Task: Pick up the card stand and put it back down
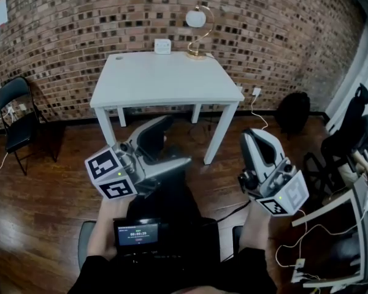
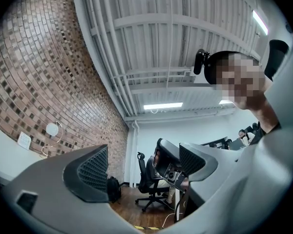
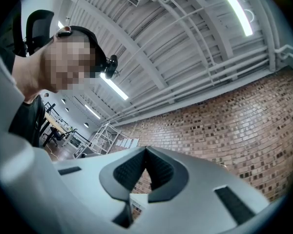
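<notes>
A small white card stand (image 1: pixel 162 46) sits at the back edge of the white table (image 1: pixel 165 81), next to the brick wall. Both grippers hover low in front of the table, well short of it and tilted upward. In the head view my left gripper (image 1: pixel 169 147) is open, its two fingers spread with nothing between them. In the left gripper view the left gripper (image 2: pixel 144 167) frames only the room and the right gripper (image 2: pixel 172 161). My right gripper (image 1: pixel 259 141) is shut and empty. In the right gripper view the right gripper (image 3: pixel 146 152) has its pads meeting.
A gold lamp with a white globe (image 1: pixel 197 21) stands at the table's back right. A black folding chair (image 1: pixel 15 112) is at the left, a black backpack (image 1: pixel 292 112) and office chairs (image 1: pixel 349 133) at the right. Cables lie on the wood floor (image 1: pixel 43 207).
</notes>
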Available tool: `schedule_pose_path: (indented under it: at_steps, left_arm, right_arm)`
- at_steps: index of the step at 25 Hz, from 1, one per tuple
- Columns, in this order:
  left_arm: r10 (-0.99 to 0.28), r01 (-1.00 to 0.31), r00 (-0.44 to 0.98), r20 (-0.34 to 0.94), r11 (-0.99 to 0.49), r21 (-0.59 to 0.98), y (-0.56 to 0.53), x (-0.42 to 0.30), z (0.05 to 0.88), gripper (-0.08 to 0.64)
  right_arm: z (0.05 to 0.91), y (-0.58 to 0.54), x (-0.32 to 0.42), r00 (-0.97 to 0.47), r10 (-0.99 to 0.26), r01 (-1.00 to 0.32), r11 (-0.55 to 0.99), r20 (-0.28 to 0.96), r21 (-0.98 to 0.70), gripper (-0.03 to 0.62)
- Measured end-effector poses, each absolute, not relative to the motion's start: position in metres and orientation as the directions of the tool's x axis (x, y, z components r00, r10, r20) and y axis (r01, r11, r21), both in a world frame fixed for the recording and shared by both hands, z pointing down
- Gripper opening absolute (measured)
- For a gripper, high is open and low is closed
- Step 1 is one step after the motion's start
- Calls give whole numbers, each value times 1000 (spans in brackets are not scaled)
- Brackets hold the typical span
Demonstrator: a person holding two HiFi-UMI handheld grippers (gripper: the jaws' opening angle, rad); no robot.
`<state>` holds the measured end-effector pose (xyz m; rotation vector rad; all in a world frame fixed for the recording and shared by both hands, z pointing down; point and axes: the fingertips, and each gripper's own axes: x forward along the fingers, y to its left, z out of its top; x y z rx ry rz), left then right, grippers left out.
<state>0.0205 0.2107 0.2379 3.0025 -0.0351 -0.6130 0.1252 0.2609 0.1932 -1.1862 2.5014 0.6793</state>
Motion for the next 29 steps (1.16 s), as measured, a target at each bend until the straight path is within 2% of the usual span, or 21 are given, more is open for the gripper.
schedule_pose_path:
  at_steps: [24,29]
  left_arm:
    - [-58,-19,919,-390,-995,102,197,16,230,451]
    - [-28,-8,933,-359,-998,58,187,6,220,451]
  right_arm:
    - [186,248,114,-635,-645,-769,575,-425,278,14]
    - [187,237,99,-621,-631,-777,575,-465,256,14]
